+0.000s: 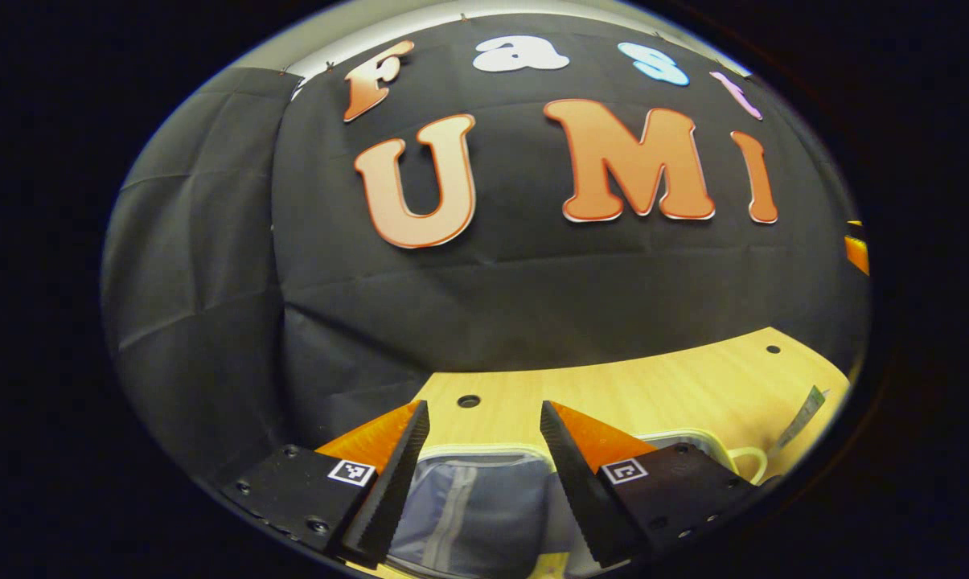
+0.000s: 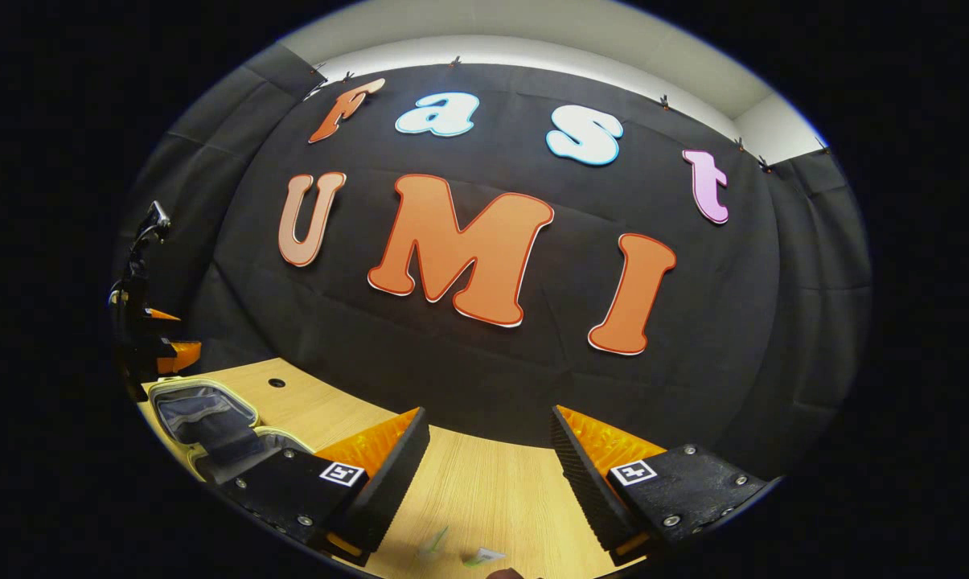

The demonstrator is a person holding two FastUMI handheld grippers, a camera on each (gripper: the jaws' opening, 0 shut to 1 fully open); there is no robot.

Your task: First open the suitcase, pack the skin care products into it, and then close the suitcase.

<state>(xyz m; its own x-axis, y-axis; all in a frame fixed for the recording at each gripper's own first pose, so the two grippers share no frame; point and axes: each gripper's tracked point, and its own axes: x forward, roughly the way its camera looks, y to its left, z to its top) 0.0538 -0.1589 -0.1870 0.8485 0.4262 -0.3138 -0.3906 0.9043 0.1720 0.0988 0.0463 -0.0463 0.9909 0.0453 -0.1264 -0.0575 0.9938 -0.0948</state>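
Observation:
The suitcase point(image 1: 476, 507) lies open right under my left gripper point(image 1: 484, 410); its grey zipped lining and cream rim show between the open fingers, which hold nothing. From the right gripper view the open suitcase point(image 2: 203, 410) sits at the table's left end, with the left gripper point(image 2: 150, 338) hovering above its far side. My right gripper point(image 2: 488, 414) is open over bare tabletop. Two small pale green and white skin care items point(image 2: 434, 545) peek in at the bottom edge, just below the fingers. Another pale tube or sachet point(image 1: 802, 414) lies to the right of the suitcase.
The light wooden table point(image 2: 484, 482) has small round holes point(image 1: 468, 400) near its back edge. Black cloth walls close in behind and at both sides. A cream loop handle point(image 1: 749, 462) sticks out at the suitcase's right side.

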